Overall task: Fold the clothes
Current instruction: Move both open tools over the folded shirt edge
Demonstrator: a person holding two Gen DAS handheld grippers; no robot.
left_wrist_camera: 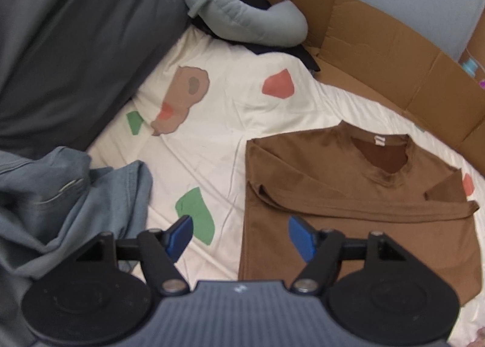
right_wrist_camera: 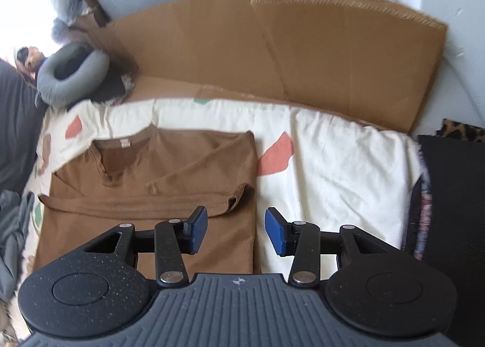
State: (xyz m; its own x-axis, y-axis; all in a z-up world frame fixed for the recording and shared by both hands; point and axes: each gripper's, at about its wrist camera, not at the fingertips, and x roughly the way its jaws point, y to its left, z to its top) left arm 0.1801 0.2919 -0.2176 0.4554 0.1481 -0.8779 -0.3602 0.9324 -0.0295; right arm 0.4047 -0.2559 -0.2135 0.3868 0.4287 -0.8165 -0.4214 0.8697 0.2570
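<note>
Both grippers hang over the bed, and the brown shirt (left_wrist_camera: 357, 204) lies flat on the patterned sheet (left_wrist_camera: 242, 98), sleeves already crossed over the chest, collar away from the cameras. Its long axis runs from collar at twelve o'clock down to the hem at six, so the coming fold looks like hem up toward the collar.

The left gripper (left_wrist_camera: 241, 237) has its blue pads spread wide, holding nothing; the shirt's left edge passes between them, one pad over bare sheet at nine o'clock, the other over brown cloth at three. The right gripper (right_wrist_camera: 236, 231) mirrors that: fingers parted and empty, straddling the shirt's right edge (right_wrist_camera: 253, 195), cloth at nine, sheet at three.

So each hand sits over its own side edge, neither clearly nearer. The hem itself is hidden below both gripper bodies. A heap of grey clothes (left_wrist_camera: 60, 195) waits at nine o'clock of the left gripper, well apart.
</note>
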